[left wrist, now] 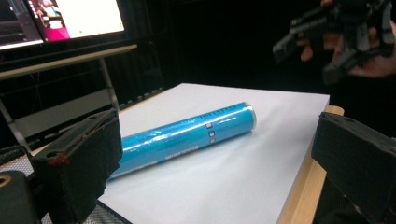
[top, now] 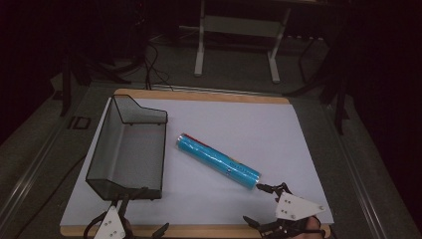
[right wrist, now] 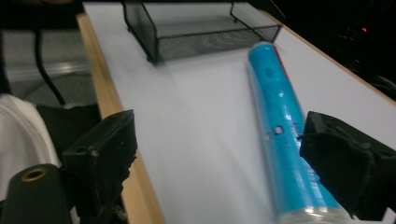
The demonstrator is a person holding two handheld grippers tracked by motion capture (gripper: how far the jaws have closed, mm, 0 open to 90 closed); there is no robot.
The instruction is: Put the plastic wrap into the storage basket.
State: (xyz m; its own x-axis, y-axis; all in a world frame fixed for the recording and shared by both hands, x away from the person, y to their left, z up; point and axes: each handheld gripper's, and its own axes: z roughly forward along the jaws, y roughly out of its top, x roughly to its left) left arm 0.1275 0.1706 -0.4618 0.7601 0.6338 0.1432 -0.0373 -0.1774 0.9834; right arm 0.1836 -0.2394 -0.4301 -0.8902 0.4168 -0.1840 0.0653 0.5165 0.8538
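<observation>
While approaching, with jaws spread wide and empty: right gripper (top: 272, 188) just short of the blue tube's (top: 218, 160) near end, tube lying slantwise on the white mat (top: 278, 134). Left gripper (top: 130, 198) open too, apparently touching the mesh tray (top: 102, 182). Next: straddle the tube, then close.

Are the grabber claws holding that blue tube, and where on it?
Nothing is held. The blue tube lies on the white sheet; the right gripper is open around its near end, and the left gripper is open, apart from it.
</observation>
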